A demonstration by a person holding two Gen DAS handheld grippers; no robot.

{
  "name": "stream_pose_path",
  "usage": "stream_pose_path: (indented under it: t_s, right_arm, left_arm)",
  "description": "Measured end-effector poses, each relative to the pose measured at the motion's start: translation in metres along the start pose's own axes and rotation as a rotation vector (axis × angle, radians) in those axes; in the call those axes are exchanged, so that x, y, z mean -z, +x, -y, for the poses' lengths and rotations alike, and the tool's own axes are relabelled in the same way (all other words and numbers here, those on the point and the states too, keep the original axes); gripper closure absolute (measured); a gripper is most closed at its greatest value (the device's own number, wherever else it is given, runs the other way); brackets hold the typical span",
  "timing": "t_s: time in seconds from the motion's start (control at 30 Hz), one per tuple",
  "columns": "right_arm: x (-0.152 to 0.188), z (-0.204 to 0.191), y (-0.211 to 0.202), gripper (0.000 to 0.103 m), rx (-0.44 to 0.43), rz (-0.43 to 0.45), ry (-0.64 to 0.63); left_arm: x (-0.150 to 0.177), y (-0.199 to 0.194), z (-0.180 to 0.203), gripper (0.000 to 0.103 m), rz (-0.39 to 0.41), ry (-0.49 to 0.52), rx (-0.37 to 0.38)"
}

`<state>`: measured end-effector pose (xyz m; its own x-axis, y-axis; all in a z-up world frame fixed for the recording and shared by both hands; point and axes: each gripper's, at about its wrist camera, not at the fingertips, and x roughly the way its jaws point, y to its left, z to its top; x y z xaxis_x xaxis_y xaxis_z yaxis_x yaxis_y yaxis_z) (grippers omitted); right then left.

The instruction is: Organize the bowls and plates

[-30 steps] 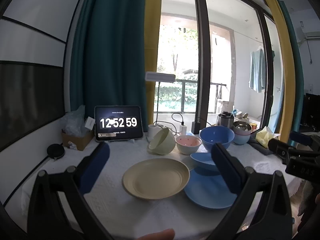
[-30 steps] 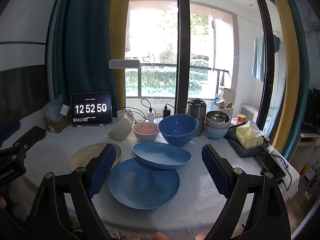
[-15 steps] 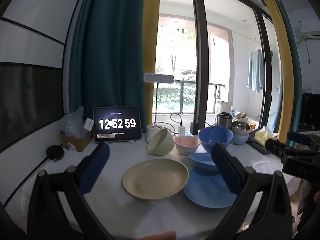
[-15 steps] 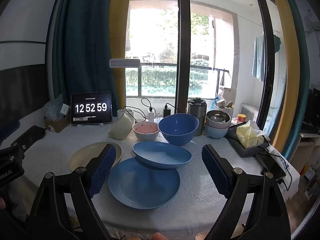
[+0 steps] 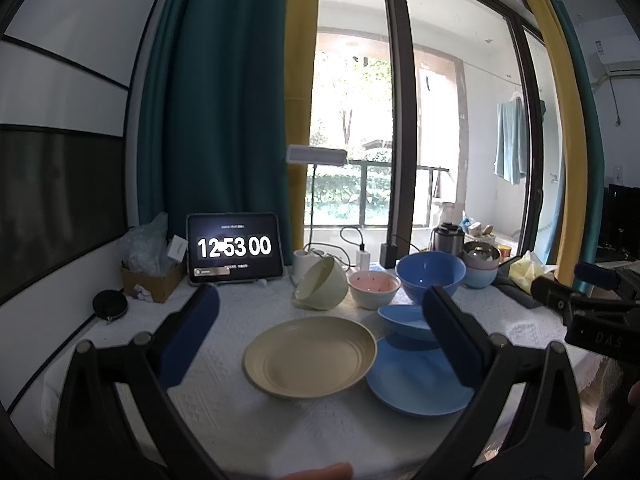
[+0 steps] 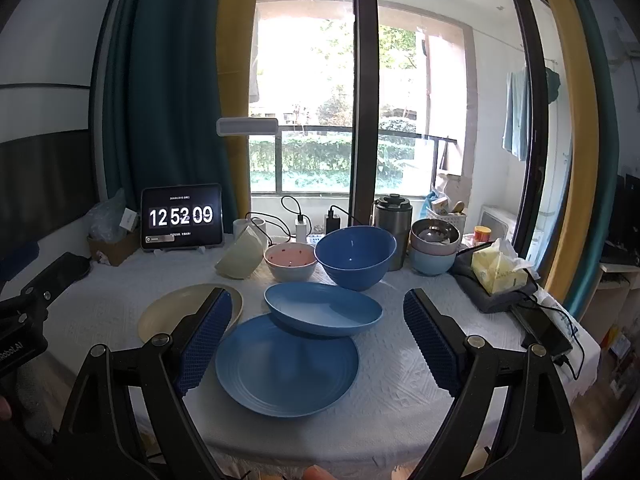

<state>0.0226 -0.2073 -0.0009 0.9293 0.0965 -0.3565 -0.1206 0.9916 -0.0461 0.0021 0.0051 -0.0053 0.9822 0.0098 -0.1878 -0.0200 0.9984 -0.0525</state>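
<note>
Left tool (image 5: 320, 328) and right tool (image 6: 318, 330) hover with fingers spread wide, gripping nothing.

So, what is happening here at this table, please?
A person holds one tool in each hand over a table of dishes, and nothing is gripped yet. The left tool is open above the cream plate. The right tool is open over the blue plate, on whose far edge a blue oval dish rests. The bowls stand behind, untouched.
</note>
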Motion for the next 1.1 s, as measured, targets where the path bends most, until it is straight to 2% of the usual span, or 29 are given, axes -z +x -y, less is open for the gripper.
stream_pose_path:
  t_s: [0.5,1.1]
  right_arm:
    - [0.009,0.006,0.016,0.012,0.002,-0.035,0.014]
    - [0.029,0.048,0.073,0.012,0.023,-0.128,0.084]
  left_arm:
    - [0.012,0.016,0.007,0.001,-0.046,0.008,0.035]
    - [0.024,0.087,0.053,0.001,-0.176,0.071,0.097]
